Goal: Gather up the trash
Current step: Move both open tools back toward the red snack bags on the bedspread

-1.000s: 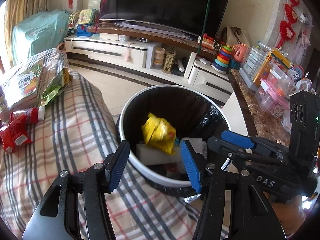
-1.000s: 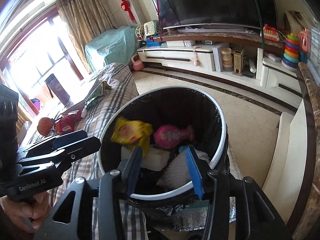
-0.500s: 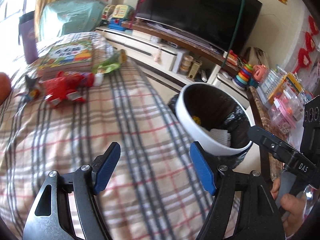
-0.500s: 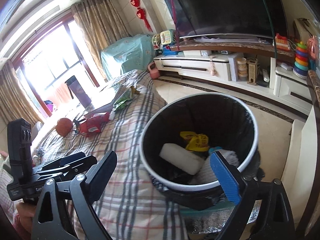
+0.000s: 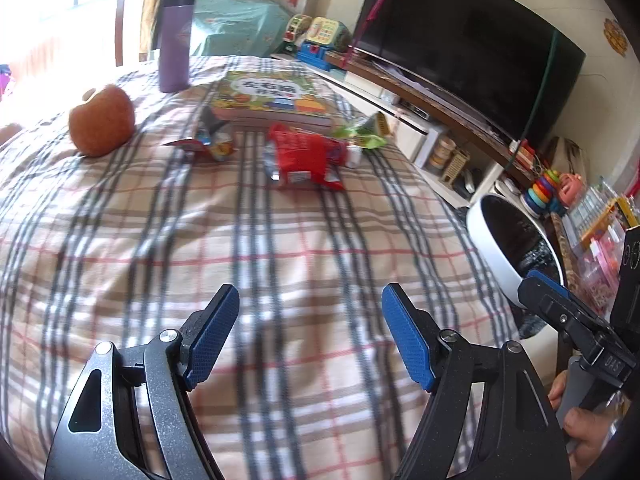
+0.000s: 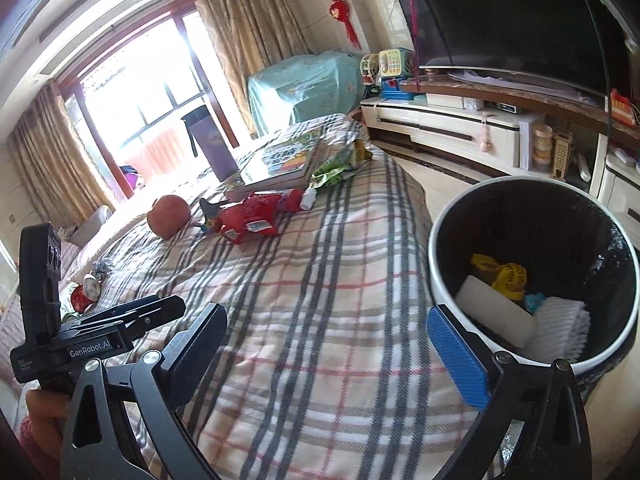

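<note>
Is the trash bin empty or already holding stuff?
Partly filled: the trash bin holds a yellow wrapper, a white block and white foam netting.

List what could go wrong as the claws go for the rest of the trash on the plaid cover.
1. The red wrapper lies against the book stack and a small white bottle; a wide-open left claw may drag those along.
2. The apple and purple tumbler sit nearby and are probably not trash; either could be knocked.
3. The bin stands off the cover's edge, so a loosely held green wrapper might drop short.
</note>
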### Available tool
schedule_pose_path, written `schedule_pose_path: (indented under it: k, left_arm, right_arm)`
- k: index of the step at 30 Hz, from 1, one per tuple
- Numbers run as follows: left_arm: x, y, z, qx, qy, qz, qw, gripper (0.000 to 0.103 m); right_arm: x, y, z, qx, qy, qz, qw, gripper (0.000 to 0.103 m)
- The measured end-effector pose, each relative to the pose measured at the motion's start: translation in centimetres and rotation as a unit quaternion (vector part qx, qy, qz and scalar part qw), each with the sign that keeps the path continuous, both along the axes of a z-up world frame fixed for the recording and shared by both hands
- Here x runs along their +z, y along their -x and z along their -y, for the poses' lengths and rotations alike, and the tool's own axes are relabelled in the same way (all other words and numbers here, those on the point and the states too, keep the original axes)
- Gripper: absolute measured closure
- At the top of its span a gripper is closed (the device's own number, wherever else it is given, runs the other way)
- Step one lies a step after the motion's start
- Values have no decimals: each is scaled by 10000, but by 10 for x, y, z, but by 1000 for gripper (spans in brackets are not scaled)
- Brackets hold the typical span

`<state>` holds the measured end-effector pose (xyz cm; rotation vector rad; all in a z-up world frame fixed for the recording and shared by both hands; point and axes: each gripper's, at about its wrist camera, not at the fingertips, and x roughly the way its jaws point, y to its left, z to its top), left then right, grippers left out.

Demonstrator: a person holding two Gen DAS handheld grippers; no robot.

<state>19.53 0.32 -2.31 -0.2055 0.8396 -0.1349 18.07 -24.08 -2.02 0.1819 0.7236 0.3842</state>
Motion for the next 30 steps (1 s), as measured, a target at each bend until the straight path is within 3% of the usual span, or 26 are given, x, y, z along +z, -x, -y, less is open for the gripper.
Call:
schedule_pose_path:
  k: [12, 22, 26, 30]
  left_arm:
    - [-10, -19, -50, 371, -92, -114, 9992, 27]
    - [-14, -64, -70, 395, -294, -237, 9985, 27]
    - [-8, -87, -76, 402, -366, -201, 9983, 27]
    - [-6, -113, -82, 406, -334, -213, 9984, 27]
  right_arm:
    - [-15, -27, -60, 340, 186, -142, 9991, 2]
    - [-16, -62, -91, 506, 228, -140, 9984, 3]
    - [-16, -78, -103, 583, 341, -115, 9976, 17]
    - [-21, -94, -112, 645, 323, -206, 9972, 18]
